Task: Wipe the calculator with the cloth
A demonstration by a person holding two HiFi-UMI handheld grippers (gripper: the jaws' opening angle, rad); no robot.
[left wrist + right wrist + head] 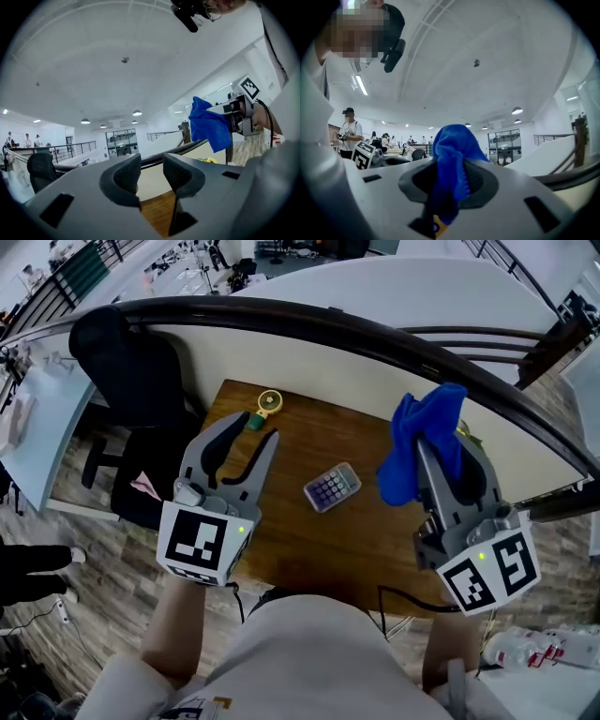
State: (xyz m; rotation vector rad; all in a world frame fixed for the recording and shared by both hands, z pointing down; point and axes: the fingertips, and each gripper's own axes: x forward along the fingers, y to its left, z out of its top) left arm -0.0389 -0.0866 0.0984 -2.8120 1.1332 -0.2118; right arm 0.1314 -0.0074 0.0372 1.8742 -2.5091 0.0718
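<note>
The calculator [332,487], small and grey with coloured keys, lies flat on the wooden table [309,549] between my two grippers. My right gripper [439,443] is raised well above the table's right side and is shut on a blue cloth [422,427], which bunches over its fingertips and hangs down on the left. The cloth [452,145] fills the jaws of the right gripper [450,177] in its own view. My left gripper [253,429] is also held high at the left, its jaws [152,173] part-way apart with nothing between them. Its camera shows the cloth [208,124] off to the right.
A yellow round tape-like object [269,402] with a green piece lies near the table's far edge. A dark curved rail [375,334] and a white partition run behind the table. A black office chair [122,362] stands at the left, and plastic bottles [534,648] lie at lower right.
</note>
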